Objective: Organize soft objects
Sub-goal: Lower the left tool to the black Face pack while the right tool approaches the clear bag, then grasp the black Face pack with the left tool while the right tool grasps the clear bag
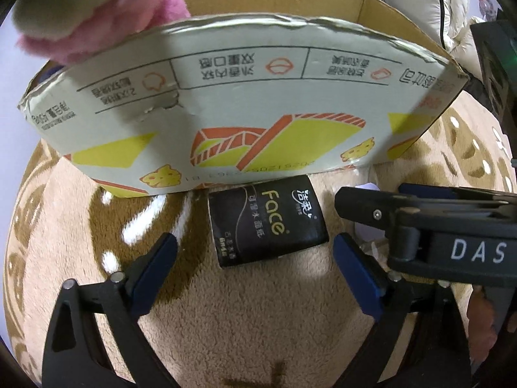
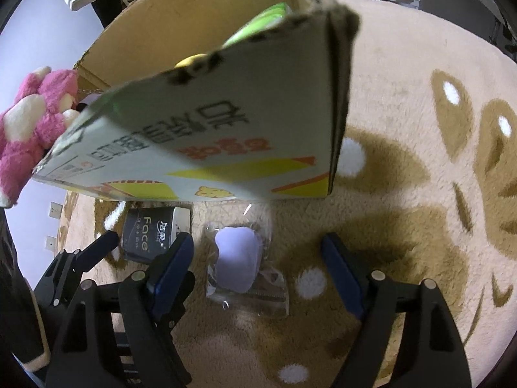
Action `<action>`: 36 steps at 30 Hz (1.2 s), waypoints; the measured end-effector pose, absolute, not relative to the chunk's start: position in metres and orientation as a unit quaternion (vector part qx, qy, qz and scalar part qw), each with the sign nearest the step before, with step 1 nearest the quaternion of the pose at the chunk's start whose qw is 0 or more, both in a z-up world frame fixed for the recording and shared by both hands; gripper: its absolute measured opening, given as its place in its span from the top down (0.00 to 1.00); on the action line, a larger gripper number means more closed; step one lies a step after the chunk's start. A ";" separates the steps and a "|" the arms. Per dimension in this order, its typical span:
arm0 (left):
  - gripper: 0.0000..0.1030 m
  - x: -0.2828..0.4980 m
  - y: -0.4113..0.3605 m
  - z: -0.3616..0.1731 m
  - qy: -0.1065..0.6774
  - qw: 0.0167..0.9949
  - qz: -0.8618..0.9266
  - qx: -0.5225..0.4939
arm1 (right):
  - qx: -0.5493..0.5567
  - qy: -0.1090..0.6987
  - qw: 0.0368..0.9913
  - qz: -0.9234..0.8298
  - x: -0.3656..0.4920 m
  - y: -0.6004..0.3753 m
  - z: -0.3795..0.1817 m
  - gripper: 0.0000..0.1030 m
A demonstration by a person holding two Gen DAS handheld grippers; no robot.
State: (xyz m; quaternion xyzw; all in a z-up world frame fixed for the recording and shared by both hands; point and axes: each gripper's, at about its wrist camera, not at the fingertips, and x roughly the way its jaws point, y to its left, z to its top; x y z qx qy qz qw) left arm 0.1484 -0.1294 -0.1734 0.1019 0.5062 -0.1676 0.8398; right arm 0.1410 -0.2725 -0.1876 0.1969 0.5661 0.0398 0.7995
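Note:
A black "Face" tissue pack (image 1: 266,220) lies on the rug against the foot of a printed cardboard box (image 1: 226,97). My left gripper (image 1: 254,249) is open, its blue pads on either side of the pack's near end without touching it. To the pack's right lies a lilac soft pad in a clear bag (image 2: 236,265). My right gripper (image 2: 257,245) stands open over that bag, pads apart from it. A pink and cream plush toy (image 2: 32,129) hangs over the box's left rim. Something green (image 2: 265,19) and yellow shows inside the box.
Everything sits on a beige fleece rug with brown shapes and white dots (image 2: 420,194). The box wall (image 2: 226,135) rises right behind both items. The two grippers are close side by side. White bedding (image 1: 420,6) lies beyond the box.

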 end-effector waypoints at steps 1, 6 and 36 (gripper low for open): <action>0.15 0.149 -0.129 -0.174 0.507 0.839 -0.168 0.102 | 0.198 0.567 0.799 0.040 0.142 -0.274 -0.189 0.15; 0.15 0.145 -0.134 -0.176 0.502 0.842 -0.168 0.108 | 0.190 0.570 0.798 0.036 0.145 -0.270 -0.192 0.15; 0.38 0.136 -0.117 -0.179 0.512 0.839 -0.166 0.078 | 0.136 0.594 0.792 -0.028 0.161 -0.225 -0.197 0.48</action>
